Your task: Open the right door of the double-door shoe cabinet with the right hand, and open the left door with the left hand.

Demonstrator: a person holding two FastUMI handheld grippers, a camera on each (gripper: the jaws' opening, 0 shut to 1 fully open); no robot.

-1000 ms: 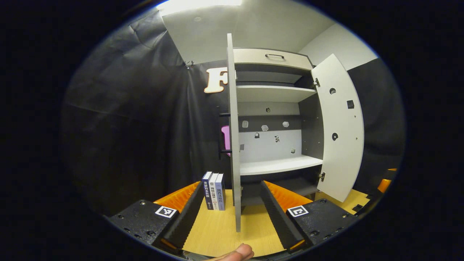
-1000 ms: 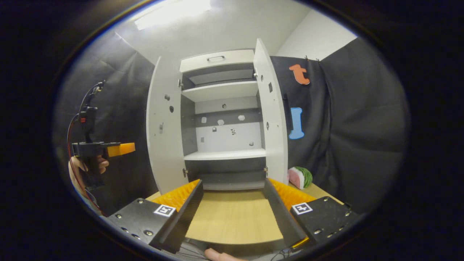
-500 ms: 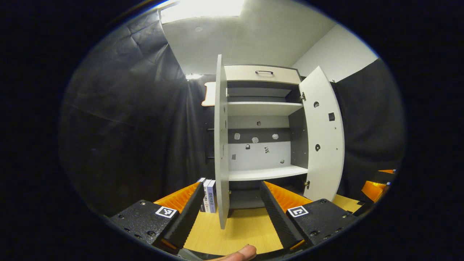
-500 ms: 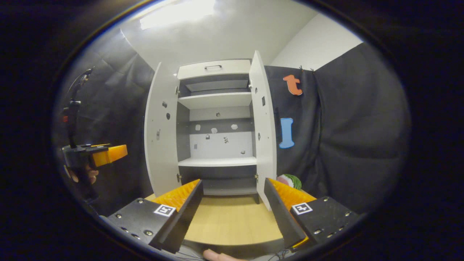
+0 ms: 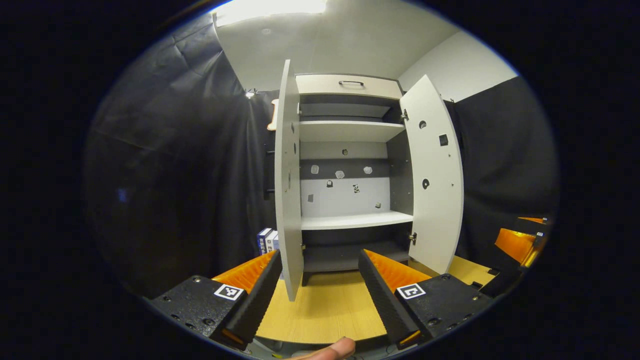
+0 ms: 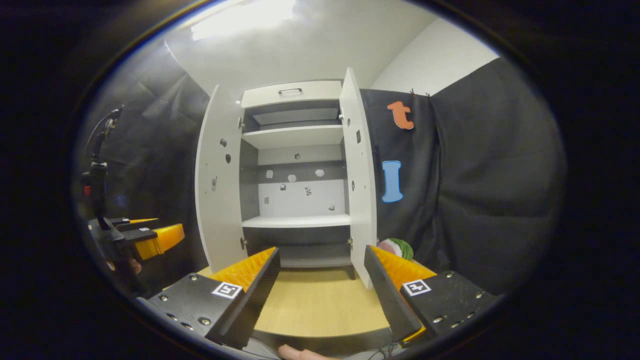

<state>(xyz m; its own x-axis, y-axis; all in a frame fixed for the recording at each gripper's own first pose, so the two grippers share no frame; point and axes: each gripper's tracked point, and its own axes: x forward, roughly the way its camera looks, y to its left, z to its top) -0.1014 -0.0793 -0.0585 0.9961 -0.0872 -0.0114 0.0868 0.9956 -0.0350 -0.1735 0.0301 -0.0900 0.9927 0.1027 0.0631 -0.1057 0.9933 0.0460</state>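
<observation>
Left gripper (image 5: 317,292) spread wide, empty; right gripper (image 6: 320,290) likewise.

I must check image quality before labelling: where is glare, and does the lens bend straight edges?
Left gripper view: the ceiling light is blown out at the top; the right door bows outward, while the left door stays nearly straight. Right gripper view: glare at the ceiling light; the left door curves. Both are sharp on the cabinet.

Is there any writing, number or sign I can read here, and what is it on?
Spines of the books beside the shoe cabinet: print too small to read.
Square marks on the left gripper and right gripper: coded patterns, no words.
</observation>
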